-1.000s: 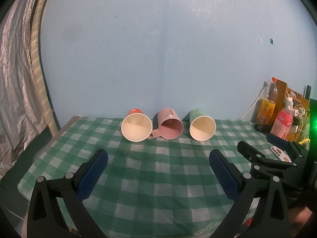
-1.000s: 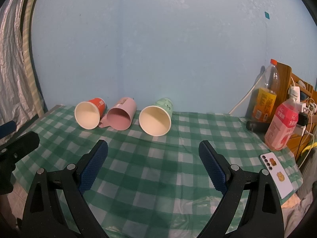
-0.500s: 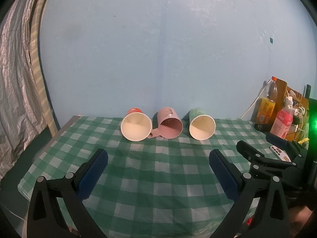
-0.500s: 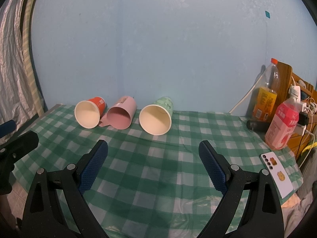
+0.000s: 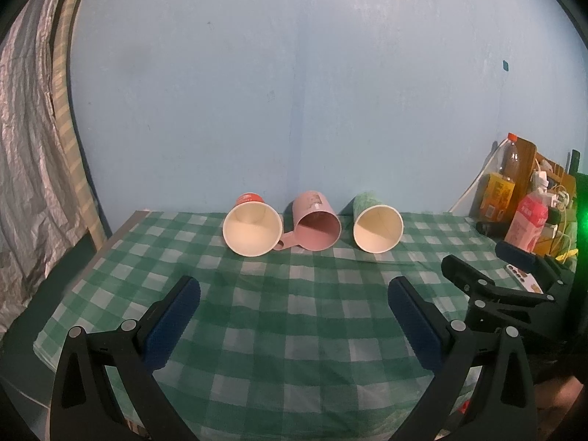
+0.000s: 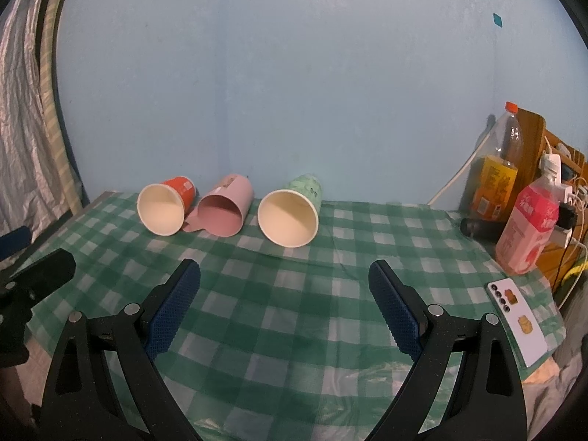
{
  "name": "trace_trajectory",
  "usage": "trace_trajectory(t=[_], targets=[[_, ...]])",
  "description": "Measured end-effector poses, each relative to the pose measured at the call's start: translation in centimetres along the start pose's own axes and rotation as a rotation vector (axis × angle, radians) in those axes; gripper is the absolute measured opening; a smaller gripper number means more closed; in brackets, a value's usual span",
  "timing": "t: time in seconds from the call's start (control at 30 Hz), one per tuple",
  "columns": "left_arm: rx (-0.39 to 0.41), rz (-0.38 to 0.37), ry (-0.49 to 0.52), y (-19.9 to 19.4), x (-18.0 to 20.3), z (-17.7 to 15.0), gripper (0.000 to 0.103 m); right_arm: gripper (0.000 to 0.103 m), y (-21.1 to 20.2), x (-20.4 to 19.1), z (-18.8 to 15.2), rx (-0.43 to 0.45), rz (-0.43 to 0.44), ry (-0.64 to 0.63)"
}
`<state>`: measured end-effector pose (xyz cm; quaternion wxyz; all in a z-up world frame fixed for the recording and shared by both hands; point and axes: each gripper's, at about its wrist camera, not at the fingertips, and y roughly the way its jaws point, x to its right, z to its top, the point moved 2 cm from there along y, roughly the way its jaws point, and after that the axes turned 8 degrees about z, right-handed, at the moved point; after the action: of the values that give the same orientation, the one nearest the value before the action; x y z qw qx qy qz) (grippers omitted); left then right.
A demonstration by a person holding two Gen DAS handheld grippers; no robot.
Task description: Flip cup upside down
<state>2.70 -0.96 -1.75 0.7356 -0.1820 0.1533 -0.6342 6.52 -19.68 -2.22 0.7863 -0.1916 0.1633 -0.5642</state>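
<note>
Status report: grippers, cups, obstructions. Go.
Left gripper and right gripper open, empty. Red cup, pink mug, green cup lying sideways, untouched. Nothing between jaws and cups.

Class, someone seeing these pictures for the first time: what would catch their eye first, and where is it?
Three cups lie on their sides in a row at the back of the checked cloth, mouths toward the cameras: red cup, pink mug, green cup. In front, the left gripper and right gripper are open, holding nothing. Bottles crowd the right edge.
</note>
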Motion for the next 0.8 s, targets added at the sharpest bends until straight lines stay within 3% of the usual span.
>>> trace_trajectory(t=[0.23, 0.5, 0.8], targets=[[-0.078, -0.04, -0.02, 2.5, -0.5, 2.3, 0.103, 0.092, 0.9, 1.5, 1.9, -0.025, 0.006, 0.03], [-0.165, -0.024, 0.012, 6.4, -0.1, 6.3, 0.103, 0.092, 2.4, 3.1, 5.9, -0.056, 0.05, 0.038], [-0.334, -0.071, 0.029, 12.8, 2.5, 10.5, 0.103, 0.092, 4.6, 4.5, 11.3, -0.11, 0.132, 0.071]])
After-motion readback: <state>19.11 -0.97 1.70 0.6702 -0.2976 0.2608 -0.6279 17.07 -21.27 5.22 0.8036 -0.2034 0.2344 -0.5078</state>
